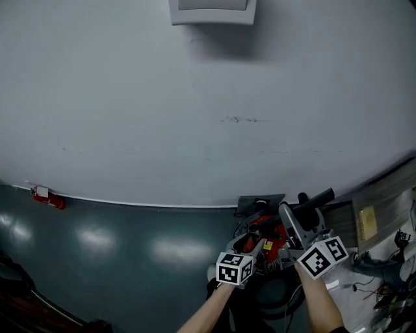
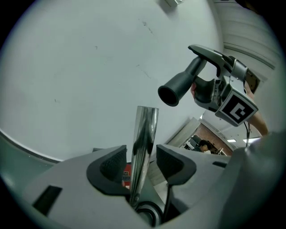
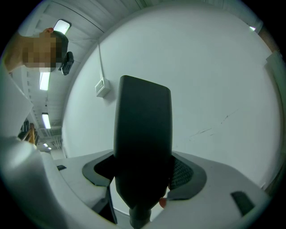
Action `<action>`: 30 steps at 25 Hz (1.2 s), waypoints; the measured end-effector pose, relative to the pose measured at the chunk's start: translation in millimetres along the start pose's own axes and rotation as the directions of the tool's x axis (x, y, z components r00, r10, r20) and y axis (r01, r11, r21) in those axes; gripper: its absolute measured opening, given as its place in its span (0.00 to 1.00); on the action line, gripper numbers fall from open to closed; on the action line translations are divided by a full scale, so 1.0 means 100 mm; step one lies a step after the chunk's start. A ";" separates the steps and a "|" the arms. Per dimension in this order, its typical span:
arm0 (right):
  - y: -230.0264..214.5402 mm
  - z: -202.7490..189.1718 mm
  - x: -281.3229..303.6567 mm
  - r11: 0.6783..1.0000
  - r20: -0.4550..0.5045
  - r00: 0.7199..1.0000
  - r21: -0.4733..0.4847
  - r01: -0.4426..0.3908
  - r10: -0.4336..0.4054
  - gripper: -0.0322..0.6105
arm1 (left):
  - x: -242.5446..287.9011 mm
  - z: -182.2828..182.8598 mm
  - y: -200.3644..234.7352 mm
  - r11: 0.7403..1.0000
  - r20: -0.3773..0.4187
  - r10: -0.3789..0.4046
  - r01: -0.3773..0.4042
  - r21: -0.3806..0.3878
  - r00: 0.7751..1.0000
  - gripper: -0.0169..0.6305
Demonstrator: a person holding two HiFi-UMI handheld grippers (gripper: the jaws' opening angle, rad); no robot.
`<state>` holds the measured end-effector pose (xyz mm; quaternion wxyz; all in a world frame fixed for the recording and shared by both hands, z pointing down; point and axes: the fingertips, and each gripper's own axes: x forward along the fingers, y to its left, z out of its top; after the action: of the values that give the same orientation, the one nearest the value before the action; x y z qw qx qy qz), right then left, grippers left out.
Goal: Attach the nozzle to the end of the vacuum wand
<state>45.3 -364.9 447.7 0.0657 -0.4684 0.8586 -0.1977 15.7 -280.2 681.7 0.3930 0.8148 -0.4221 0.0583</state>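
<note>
Currently the nozzle (image 3: 143,143) is dark, with a flat broad end. It stands upright between the jaws of the right gripper (image 3: 143,174). Both pads press against its sides, so this gripper is closed on it. In the left gripper view the nozzle's other end shows as a round open mouth, turned toward the lower left of that view.

The wand (image 2: 145,134) is a polished metal tube rising between the jaws of the left gripper (image 2: 140,163). The jaws stand apart, with a clear gap at the right pad (image 2: 172,163). Whether the left pad touches the tube low down cannot be told. This gripper is open with the wand between its jaws, not clamped.

The nozzle mouth sits above and to the right of the wand's open top end, near it but apart. The two parts are not joined.

In the head view both grippers are low and right of centre, side by side, each on a bare forearm (image 1: 318,302). Just beyond them is the vacuum body (image 1: 263,235), red and grey, on the floor (image 1: 130,250) close to the foot of the wall (image 1: 195,97). The floor is dark green and glossy, and the wall is plain and pale.

A white box (image 1: 212,12) is mounted high on the wall. A small red object (image 1: 49,197) lies at the wall's foot, far left. Loose cables and clutter (image 1: 383,273) lie at the floor's right edge.
</note>
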 end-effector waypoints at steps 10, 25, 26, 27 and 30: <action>0.08 -0.13 0.12 0.999 -0.048 0.998 -0.025 -0.031 0.030 0.57 | 0.14 -0.03 0.01 1.000 -0.007 -0.019 0.019 0.020 1.000 0.27; 0.20 -0.43 0.39 0.990 -0.147 0.988 -0.123 -0.072 0.054 0.57 | 0.16 -0.03 0.04 0.999 -0.020 -0.005 0.006 0.038 1.000 0.26; 0.21 -0.44 0.42 0.988 -0.160 0.985 -0.134 -0.080 0.058 0.57 | 0.16 -0.03 0.05 0.999 -0.022 -0.004 0.005 0.038 1.000 0.26; 0.24 -0.46 0.46 0.985 -0.174 0.983 -0.147 -0.090 0.064 0.57 | 0.17 -0.03 0.06 0.999 -0.024 -0.002 0.003 0.037 1.000 0.26; 0.34 -0.53 0.54 0.969 -0.225 0.970 -0.203 -0.139 0.093 0.57 | 0.17 -0.02 0.06 0.999 -0.030 0.004 -0.003 0.043 1.000 0.26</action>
<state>-27.1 -378.7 486.1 -0.0670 -0.3975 0.9032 -0.1478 22.7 -291.8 694.3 0.3817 0.8214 -0.4161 0.0803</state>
